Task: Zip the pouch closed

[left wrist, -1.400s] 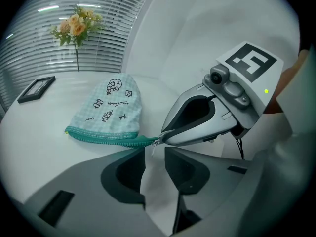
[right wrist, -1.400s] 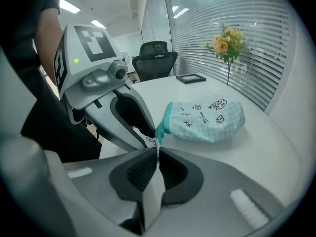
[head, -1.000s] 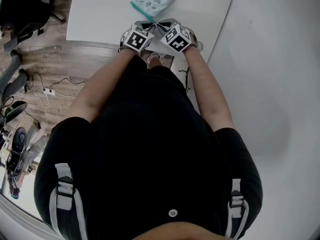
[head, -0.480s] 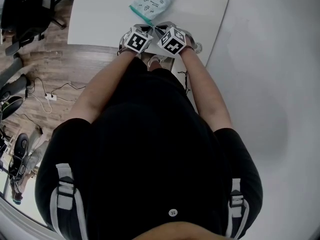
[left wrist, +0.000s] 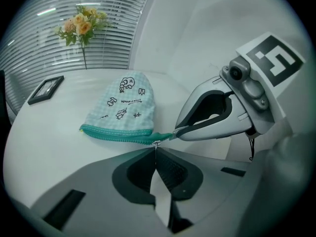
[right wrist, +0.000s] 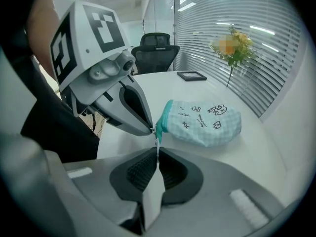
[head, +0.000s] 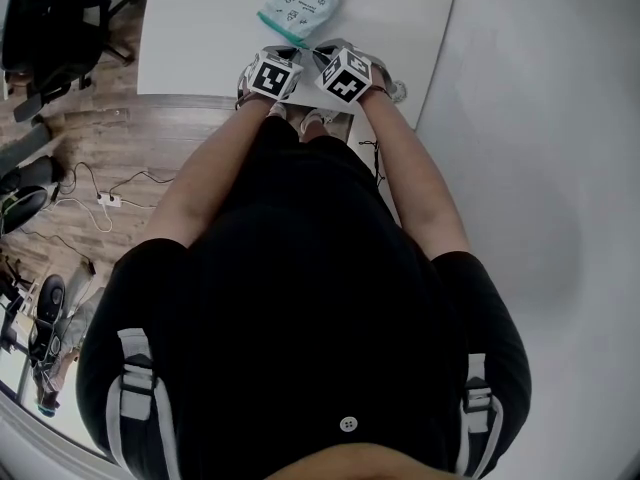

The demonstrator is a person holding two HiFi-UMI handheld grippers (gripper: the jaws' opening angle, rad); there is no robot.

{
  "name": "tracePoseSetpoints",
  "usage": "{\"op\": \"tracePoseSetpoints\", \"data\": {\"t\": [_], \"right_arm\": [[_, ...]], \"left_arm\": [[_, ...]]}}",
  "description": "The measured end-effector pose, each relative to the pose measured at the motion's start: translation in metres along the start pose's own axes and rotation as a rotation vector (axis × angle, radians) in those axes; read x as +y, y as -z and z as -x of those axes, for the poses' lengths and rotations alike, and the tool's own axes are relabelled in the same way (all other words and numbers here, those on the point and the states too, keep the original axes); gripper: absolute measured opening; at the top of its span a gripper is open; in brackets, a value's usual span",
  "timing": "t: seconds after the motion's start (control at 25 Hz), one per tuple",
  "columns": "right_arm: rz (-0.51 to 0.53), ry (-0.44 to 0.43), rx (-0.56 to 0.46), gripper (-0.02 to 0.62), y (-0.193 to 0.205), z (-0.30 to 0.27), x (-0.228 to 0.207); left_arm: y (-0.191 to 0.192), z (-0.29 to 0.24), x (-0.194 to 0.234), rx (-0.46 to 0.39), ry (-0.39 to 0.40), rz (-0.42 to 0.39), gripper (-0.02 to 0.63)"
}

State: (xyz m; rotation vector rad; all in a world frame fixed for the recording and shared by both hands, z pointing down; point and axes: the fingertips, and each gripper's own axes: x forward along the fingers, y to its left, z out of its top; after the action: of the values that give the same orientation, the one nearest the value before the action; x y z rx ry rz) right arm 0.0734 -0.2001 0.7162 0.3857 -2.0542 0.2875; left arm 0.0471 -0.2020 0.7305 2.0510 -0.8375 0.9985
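A pale blue checked pouch (head: 300,4) with small cartoon prints lies on the white table (head: 200,28). Its teal zipper edge (left wrist: 116,134) faces me. My left gripper (left wrist: 156,145) is shut on the small metal zipper pull at the zipper's right end. My right gripper (right wrist: 157,143) is shut on the teal fabric tab (right wrist: 159,126) at that same corner of the pouch. The two grippers meet tip to tip there, and their marker cubes (head: 275,76) sit side by side at the table's near edge. Whether the zipper's teeth are joined I cannot make out.
A black picture frame (left wrist: 45,89) and a vase of flowers (left wrist: 81,26) stand at the table's far side by window blinds. A black office chair (right wrist: 155,48) is beyond the table. Wooden floor with cables (head: 100,198) lies left of the person.
The head view has shifted slightly. Both grippers stay together at the pouch's near corner, and the pouch keeps its place on the table.
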Motion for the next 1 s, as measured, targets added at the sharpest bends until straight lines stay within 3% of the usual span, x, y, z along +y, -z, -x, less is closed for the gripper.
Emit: {"op": "tracePoseSetpoints", "data": {"t": [1.0], "right_arm": [[-0.026, 0.051, 0.001, 0.023, 0.013, 0.007, -0.022]], "left_arm": [[-0.007, 0.004, 0.039, -0.025, -0.088, 0.041, 0.009]]}}
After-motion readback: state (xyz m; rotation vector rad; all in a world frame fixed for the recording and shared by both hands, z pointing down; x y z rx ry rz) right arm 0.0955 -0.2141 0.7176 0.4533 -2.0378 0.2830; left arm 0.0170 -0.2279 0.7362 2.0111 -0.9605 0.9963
